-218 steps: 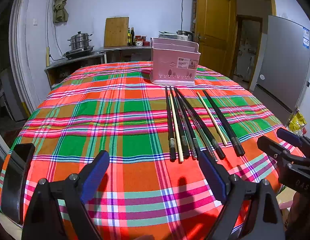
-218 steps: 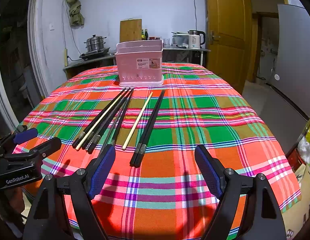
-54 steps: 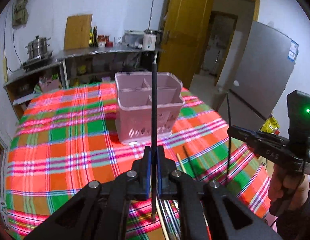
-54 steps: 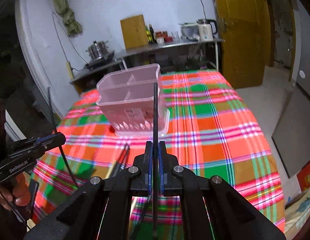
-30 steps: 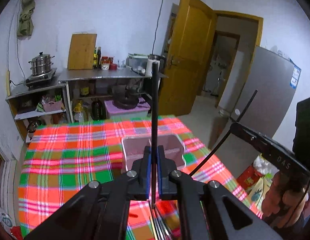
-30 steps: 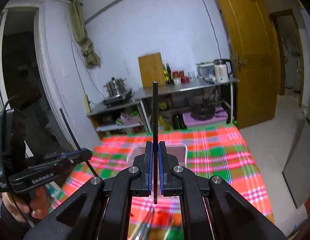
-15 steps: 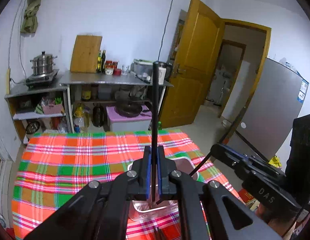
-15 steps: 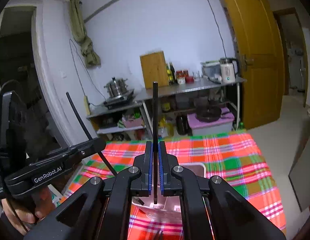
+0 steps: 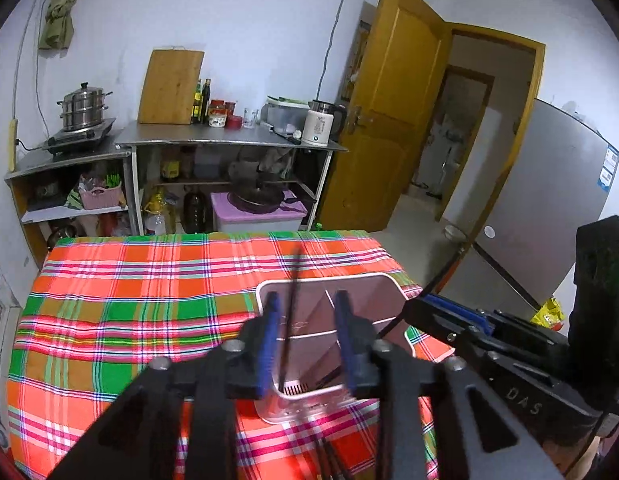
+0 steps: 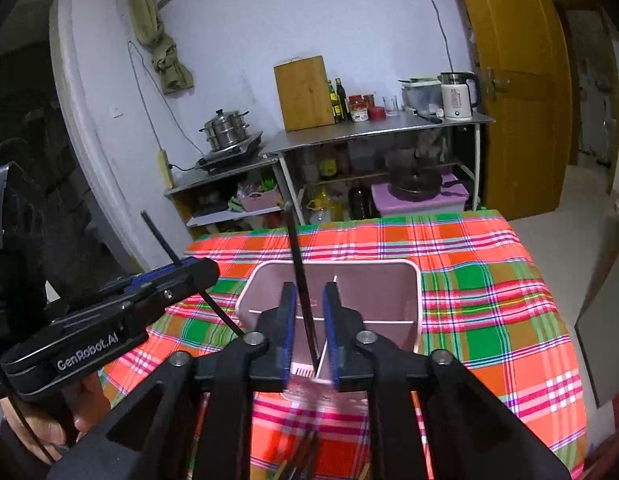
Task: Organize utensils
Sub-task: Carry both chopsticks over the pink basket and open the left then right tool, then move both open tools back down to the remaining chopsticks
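At the far left a steel steamer pot [image 9: 83,106] sits on a burner on the shelf unit, with a wooden cutting board [image 9: 170,87] leaning on the wall beside it. In front, the table is covered by a bright plaid cloth [image 9: 121,308]. The left gripper [image 9: 304,340] hangs over the pink utensil basket [image 9: 391,286], its jaws opening, and a black chopstick [image 9: 290,312] stands loose between the blue pads, leaning a little and blurred, its lower end down inside the basket's near compartment. Just to the right, the right gripper [image 10: 309,328] is also above the basket, jaws opening too, with a second black chopstick [image 10: 303,292] upright in the gap, its tip at the divider near the basket floor; neither pad seems to press on it. More chopsticks [image 10: 305,456] lie on the cloth in front of the basket. Farther right stand a yellow door [image 9: 393,120] and a grey fridge [image 9: 549,216]
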Available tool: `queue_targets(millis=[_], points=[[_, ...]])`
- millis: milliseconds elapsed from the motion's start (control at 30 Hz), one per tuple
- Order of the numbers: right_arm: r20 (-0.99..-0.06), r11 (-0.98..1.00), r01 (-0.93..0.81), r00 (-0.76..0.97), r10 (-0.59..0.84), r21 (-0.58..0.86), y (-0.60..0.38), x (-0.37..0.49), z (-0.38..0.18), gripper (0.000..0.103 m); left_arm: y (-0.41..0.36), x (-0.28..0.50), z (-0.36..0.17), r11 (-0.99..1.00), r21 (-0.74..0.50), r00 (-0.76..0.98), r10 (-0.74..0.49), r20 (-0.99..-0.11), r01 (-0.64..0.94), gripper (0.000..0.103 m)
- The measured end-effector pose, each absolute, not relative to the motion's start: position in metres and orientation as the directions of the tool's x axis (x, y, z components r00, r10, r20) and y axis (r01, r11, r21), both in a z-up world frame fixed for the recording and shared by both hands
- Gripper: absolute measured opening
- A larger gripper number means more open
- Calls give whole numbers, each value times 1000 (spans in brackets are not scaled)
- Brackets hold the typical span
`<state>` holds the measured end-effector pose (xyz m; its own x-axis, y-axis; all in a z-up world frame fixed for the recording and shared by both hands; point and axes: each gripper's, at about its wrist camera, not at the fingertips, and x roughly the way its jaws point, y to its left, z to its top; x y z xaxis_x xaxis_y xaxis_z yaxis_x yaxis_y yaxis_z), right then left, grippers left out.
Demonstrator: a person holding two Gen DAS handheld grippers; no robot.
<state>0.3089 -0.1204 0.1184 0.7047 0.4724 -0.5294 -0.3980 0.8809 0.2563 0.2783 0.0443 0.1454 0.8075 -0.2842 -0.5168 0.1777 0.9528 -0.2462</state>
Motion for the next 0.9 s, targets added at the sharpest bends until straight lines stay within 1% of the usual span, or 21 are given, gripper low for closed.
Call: queue_targets(millis=[67, 200, 400, 533, 633, 733, 900], points=[[-517, 879, -401, 711, 476, 258, -124, 303, 123, 20, 45, 270, 150, 952, -245, 817, -285, -501, 182, 35], [-486, 875, -405, 727, 485, 266, -136, 283, 133, 31, 49, 249, 158, 953, -244, 839, -276, -470, 177, 41], [-448, 870, -399, 747, 491, 289, -160, 249, 144, 31, 52, 214, 165, 956, -240, 860, -263, -437, 171, 41], [-441, 876, -390, 758, 480, 284, -173, 223, 143, 31, 55, 189, 160, 952, -252, 865, -270, -422, 174, 41], [-452, 878, -373, 755, 475, 299, -183, 207, 133, 31, 53, 172, 146, 949, -255, 857, -281, -431, 183, 41], [-476, 878, -367, 739, 476, 308, -189, 191, 113, 31, 49, 155, 116, 946, -264, 830, -296, -472, 188, 41], [-558, 885, -360, 687, 465, 294, -183, 171, 70, 31, 41, 141, 71, 942, -284, 775, -313, -549, 179, 41]])
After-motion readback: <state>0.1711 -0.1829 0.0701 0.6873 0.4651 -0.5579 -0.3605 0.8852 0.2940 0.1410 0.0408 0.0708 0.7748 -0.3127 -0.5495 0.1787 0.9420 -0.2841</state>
